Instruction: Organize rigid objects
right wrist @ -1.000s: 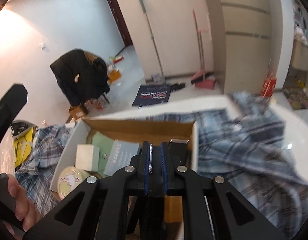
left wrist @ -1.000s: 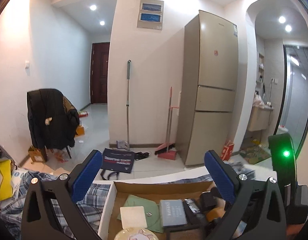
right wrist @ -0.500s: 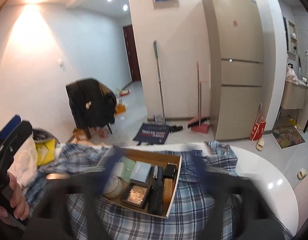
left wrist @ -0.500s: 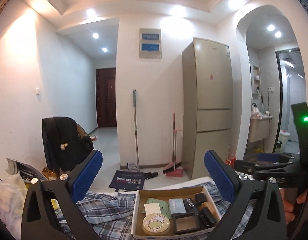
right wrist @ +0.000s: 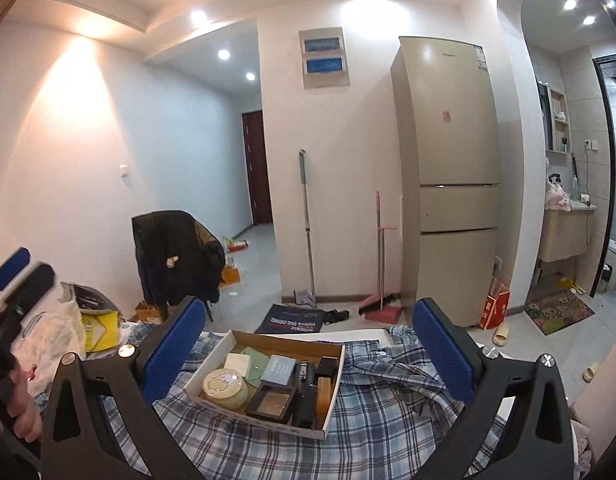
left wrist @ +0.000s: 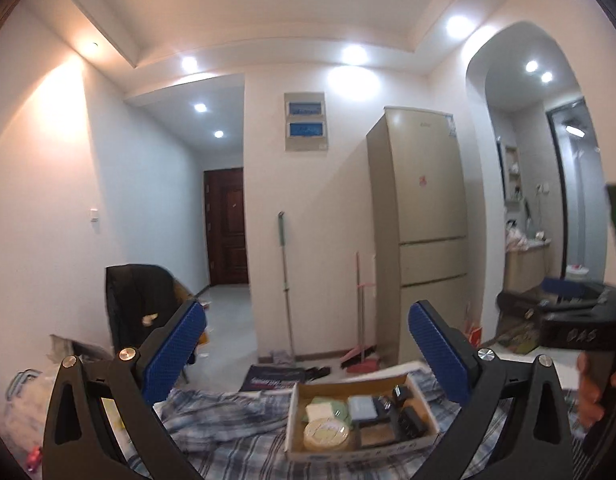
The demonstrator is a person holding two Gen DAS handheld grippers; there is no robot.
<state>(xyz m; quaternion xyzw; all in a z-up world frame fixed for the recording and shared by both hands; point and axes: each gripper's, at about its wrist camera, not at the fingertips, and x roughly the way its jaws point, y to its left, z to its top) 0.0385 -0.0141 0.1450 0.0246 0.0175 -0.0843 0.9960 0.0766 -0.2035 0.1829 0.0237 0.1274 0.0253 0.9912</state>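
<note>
A shallow cardboard box [right wrist: 288,344] lies on a blue plaid cloth [right wrist: 387,412]. It holds a round cream tin [right wrist: 224,386], a white block [right wrist: 238,361], a grey-blue case [right wrist: 278,369], a black compact [right wrist: 272,400], an orange bar [right wrist: 323,394] and several dark items. My right gripper [right wrist: 308,344] hangs above and short of the box, jaws wide open, nothing between them. My left gripper [left wrist: 306,354] is also open and empty, farther back, with the box [left wrist: 359,451] low in its view.
A chair draped with a black jacket [right wrist: 176,256] stands left of the table. Bags [right wrist: 96,320] pile up at the table's left end. A tall fridge [right wrist: 447,180], a mop and a broom stand on the floor beyond. A hand [left wrist: 591,392] holds the other gripper.
Both grippers have drawn back and up from the box, which now looks smaller and lower. The right jaws, shut over the box a second ago, now stand wide open.
</note>
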